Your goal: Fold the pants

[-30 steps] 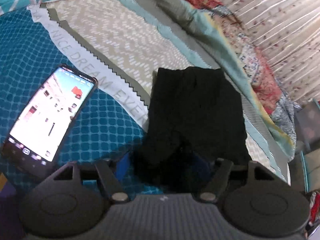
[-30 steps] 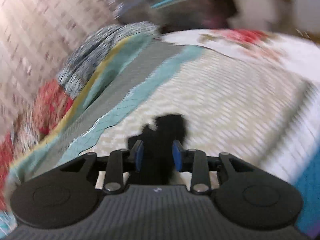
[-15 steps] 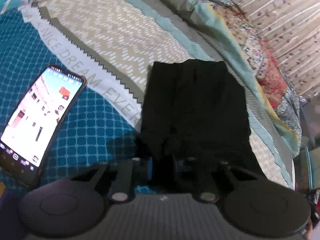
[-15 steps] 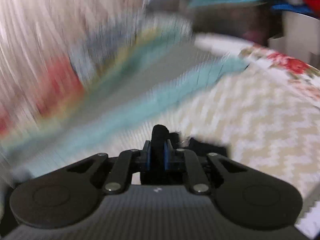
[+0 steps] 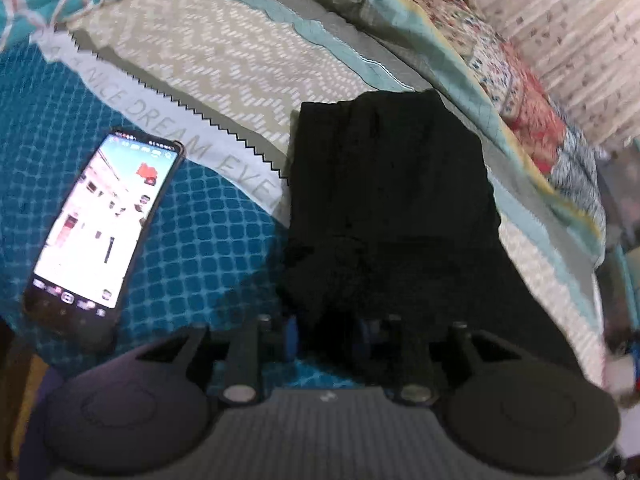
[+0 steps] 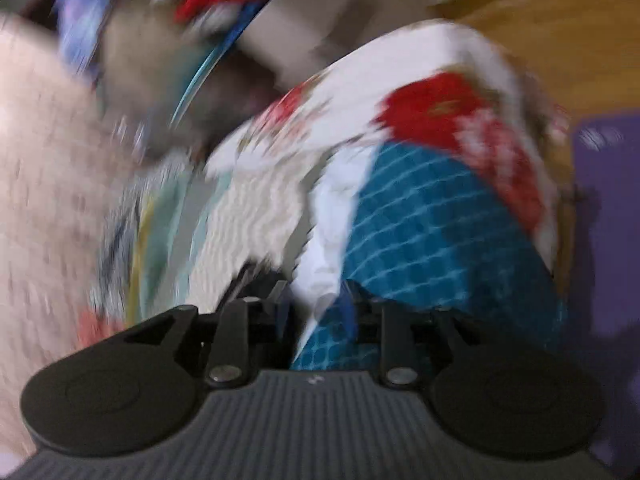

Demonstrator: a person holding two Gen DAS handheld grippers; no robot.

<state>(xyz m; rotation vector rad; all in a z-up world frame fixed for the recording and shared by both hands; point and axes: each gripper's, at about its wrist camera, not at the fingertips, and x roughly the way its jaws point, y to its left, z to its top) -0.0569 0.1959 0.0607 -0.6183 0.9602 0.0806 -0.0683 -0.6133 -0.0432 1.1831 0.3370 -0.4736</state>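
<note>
Right wrist view motion-smeared throughout; floral bedding (image 6: 400, 92) indistinct. Near end of folded black fabric pants (image 5: 384, 200) covers left gripper (image 5: 328, 330) fingertips. Lit black smartphone's (image 5: 104, 224) screen content unreadable.

A bed (image 5: 192, 240) is seen, covered by a patterned teal, beige and grey spread. Folded black pants (image 5: 388, 200) are laid on it at centre, and a lit phone (image 5: 104, 224) is placed at nine o'clock of them, near but apart.
</note>
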